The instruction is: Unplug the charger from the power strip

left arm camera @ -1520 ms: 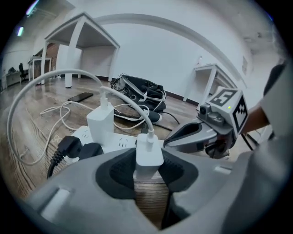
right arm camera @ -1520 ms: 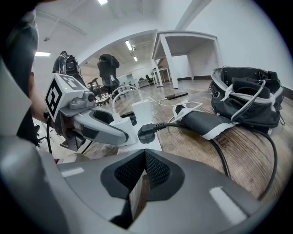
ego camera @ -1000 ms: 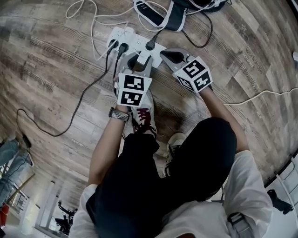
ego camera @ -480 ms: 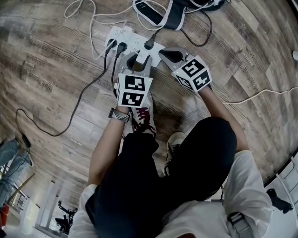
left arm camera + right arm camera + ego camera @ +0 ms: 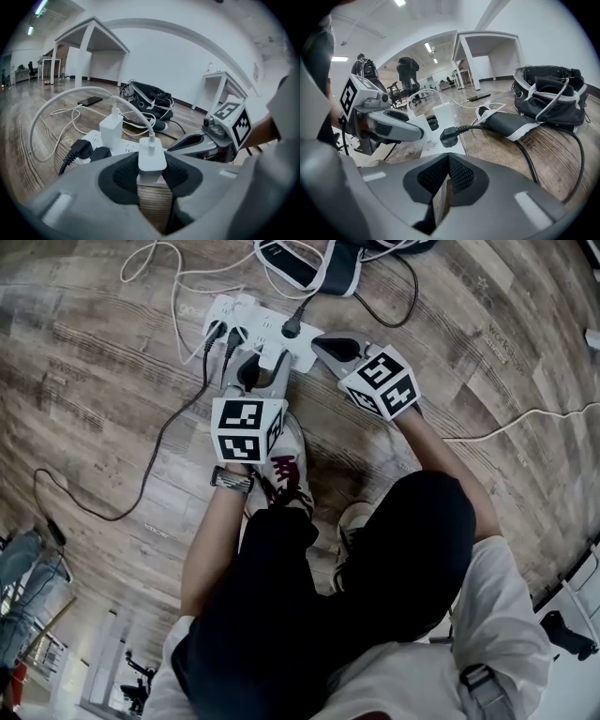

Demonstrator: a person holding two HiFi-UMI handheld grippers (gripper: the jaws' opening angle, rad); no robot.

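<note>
Wooden floor [image 5: 112, 381] is carrying the power strip [image 5: 272, 326], with the left gripper [image 5: 255, 371] part-closed and clamping the white charger [image 5: 152, 159] just beside it and the right gripper [image 5: 448, 177] resting shut and empty, so the charger's cable [image 5: 56, 101] is probably risking dragging the unheld strip.

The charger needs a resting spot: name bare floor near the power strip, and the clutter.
Bare wood: right of the right gripper, up to the white cable; left of the power strip, past the black cord. Crowded: beyond the strip, white cables and a bag.
</note>
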